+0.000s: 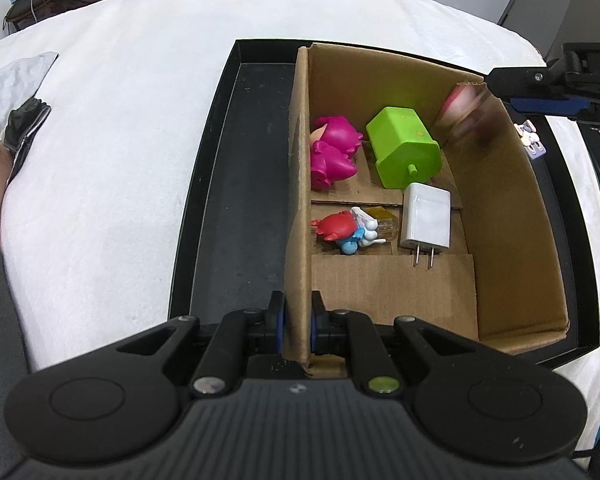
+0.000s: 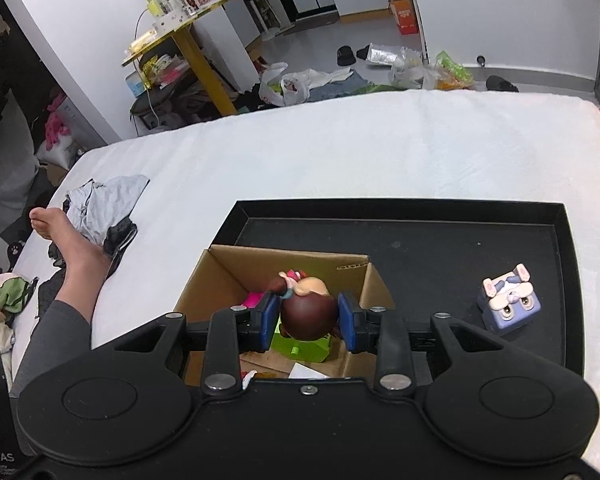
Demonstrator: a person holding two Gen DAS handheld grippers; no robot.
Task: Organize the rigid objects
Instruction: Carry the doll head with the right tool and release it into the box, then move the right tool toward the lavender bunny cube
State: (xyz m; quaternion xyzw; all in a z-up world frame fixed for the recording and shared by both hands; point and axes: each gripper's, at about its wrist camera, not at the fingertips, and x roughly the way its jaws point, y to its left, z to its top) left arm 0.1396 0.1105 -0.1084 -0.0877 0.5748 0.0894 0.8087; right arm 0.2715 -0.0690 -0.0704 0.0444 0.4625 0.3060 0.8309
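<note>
The right hand-held gripper (image 2: 308,322) holds the brown-haired doll (image 2: 306,308) directly above the cardboard box (image 2: 204,280); the left hand-held gripper (image 1: 298,326) clamps the box's wall.

My left wrist view: steeply down, close over cardboard box (image 1: 380,280) near wall. My right wrist view: slanted down from box's opposite side, close. Both share box interior.

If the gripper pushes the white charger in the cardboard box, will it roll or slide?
The white charger looks boxy and lies flat, so it would probably slide, not roll. Its smooth shell may be slippery. Its prongs might catch on the cardboard flap edge.
</note>
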